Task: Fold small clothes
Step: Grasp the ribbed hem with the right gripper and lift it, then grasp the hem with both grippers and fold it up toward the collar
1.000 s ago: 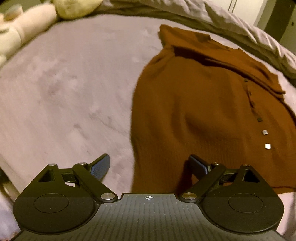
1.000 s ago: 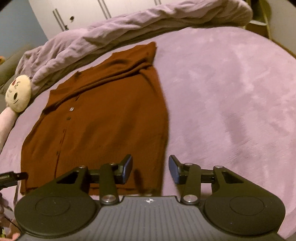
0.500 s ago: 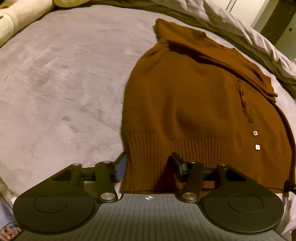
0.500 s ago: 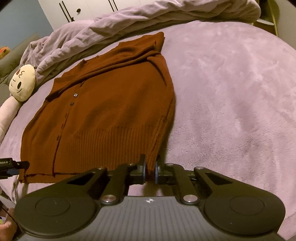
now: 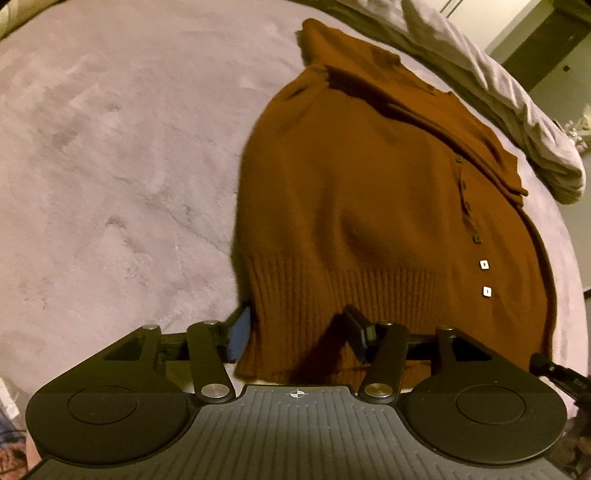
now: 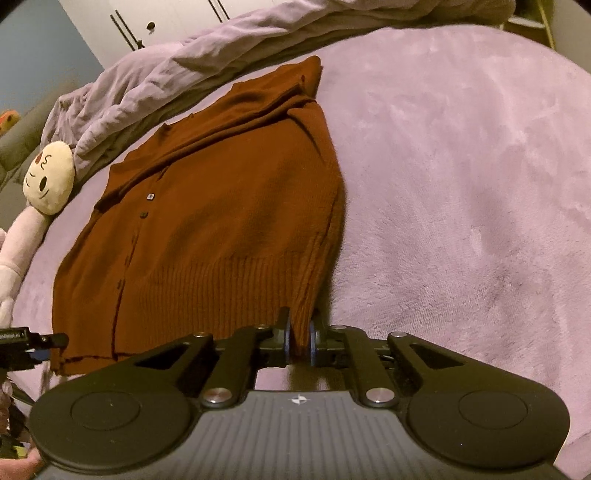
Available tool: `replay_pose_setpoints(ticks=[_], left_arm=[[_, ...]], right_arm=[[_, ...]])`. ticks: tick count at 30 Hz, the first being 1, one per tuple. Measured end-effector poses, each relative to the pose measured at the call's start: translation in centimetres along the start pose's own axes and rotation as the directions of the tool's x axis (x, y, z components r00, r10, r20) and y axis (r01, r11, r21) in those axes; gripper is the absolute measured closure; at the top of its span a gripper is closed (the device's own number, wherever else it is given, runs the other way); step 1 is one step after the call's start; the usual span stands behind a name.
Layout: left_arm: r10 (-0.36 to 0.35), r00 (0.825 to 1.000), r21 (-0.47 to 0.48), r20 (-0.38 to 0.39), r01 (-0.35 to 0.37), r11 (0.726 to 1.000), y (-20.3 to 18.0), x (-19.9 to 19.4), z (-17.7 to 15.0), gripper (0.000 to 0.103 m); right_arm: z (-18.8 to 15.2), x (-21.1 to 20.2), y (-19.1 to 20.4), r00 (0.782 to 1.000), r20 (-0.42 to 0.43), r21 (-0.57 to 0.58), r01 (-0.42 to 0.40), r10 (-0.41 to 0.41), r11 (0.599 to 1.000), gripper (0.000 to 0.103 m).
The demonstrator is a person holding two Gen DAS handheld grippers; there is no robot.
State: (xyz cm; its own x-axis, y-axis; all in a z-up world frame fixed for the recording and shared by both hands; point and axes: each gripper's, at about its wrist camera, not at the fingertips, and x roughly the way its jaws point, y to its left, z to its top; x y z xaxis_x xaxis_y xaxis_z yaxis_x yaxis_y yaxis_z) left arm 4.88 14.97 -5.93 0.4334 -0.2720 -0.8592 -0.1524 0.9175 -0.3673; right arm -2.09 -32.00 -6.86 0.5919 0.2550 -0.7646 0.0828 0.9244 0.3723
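A rust-brown knitted cardigan lies flat on the pinkish plush bed cover, sleeves folded across the top, buttons down its right part. My left gripper straddles the ribbed hem's near left corner. One pad touches the cardigan's side edge, the other rests on the knit, and the jaws are opening. The rib between them lies unbunched. In the right wrist view the cardigan stretches away, and my right gripper is shut on the hem's near right corner, which rises a little between the pads.
A crumpled lilac duvet runs along the far edge of the bed. A cream plush toy lies left of the cardigan. White wardrobe doors stand behind. Open bed cover spreads to the right.
Both grippers came down onto the hem. The right one shut on the right corner and the left one narrowed around the left corner. The hem now sits slightly raised.
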Motion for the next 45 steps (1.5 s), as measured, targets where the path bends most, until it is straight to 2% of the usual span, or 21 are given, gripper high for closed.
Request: replay_pose_setpoints(ticks=[7, 16, 20, 22, 23, 24, 26, 27, 29, 32, 36, 39, 42, 45], left_arm=[[-0.079, 0.997, -0.107, -0.019, 0.076, 0.991, 2.0, 0.0, 0.6, 0.043], [-0.11, 0.993, -0.111, -0.034, 0.106, 0.988, 2.6, 0.1, 1.0, 0.042], [-0.153, 0.985, -0.093, -0.082, 0.145, 0.985, 2.8, 0.5, 1.3, 0.043], [-0.206, 0.97, -0.098, -0.127, 0.195, 0.976, 2.9, 1.0, 1.5, 0.045], [-0.222, 0.964, -0.1, -0.145, 0.209, 0.973, 2.9, 1.3, 1.7, 0.051], [-0.231, 0.959, -0.093, -0.163, 0.218, 0.971, 2.8, 1.5, 1.9, 0.057], [-0.216, 0.957, -0.072, -0.191, 0.206, 0.976, 2.6, 2.1, 2.2, 0.083], [-0.21, 0.957, -0.068, -0.199, 0.201, 0.977, 2.5, 2.3, 2.4, 0.087], [-0.23, 0.953, -0.078, -0.198, 0.219, 0.973, 2.2, 2.2, 2.8, 0.09], [-0.294, 0.944, -0.077, -0.148, 0.286, 0.955, 1.0, 1.1, 3.7, 0.091], [-0.368, 0.93, -0.074, -0.017, 0.365, 0.928, -0.6, -1.3, 6.4, 0.091], [-0.398, 0.914, -0.079, 0.077, 0.403, 0.912, -1.3, -2.6, 9.1, 0.091], [-0.4, 0.903, -0.064, 0.158, 0.414, 0.908, -2.1, -3.0, 12.1, 0.091], [-0.377, 0.903, -0.087, 0.207, 0.401, 0.912, -1.9, -2.2, 14.3, 0.092]], right_arm=[[0.3, 0.1, -0.3, 1.0, -0.006, 0.023, -0.023, 0.023, 0.999, 0.088], [0.8, 0.4, -0.2, 0.999, -0.014, 0.026, -0.037, 0.038, 0.999, 0.08], [1.0, 0.7, -0.3, 0.999, -0.022, 0.024, -0.049, 0.049, 0.999, 0.079], [1.1, 0.7, -0.4, 0.998, -0.022, 0.022, -0.058, 0.059, 0.998, 0.083], [1.2, 0.8, -0.6, 0.998, -0.02, 0.032, -0.062, 0.063, 0.998, 0.086], [1.2, 0.8, -0.9, 0.997, -0.021, 0.047, -0.067, 0.068, 0.997, 0.096], [1.4, 1.0, -1.8, 0.995, -0.029, 0.093, -0.092, 0.095, 0.991, 0.096], [1.5, 1.0, -2.1, 0.993, -0.033, 0.115, -0.106, 0.11, 0.988, 0.096], [1.6, 0.9, -2.5, 0.99, -0.035, 0.148, -0.127, 0.134, 0.981, 0.097], [2.1, 0.4, -2.8, 0.982, -0.022, 0.202, -0.181, 0.189, 0.962, 0.097], [3.9, -0.4, -2.9, 0.962, 0.043, 0.271, -0.271, 0.27, 0.923, 0.097], [6.1, -0.4, -2.2, 0.949, 0.095, 0.276, -0.315, 0.3, 0.908, 0.097], [8.8, 0.0, -1.1, 0.941, 0.147, 0.254, -0.333, 0.304, 0.908, 0.097], [11.8, 0.8, 0.0, 0.947, 0.206, 0.206, -0.288, 0.246, 0.935, 0.097]])
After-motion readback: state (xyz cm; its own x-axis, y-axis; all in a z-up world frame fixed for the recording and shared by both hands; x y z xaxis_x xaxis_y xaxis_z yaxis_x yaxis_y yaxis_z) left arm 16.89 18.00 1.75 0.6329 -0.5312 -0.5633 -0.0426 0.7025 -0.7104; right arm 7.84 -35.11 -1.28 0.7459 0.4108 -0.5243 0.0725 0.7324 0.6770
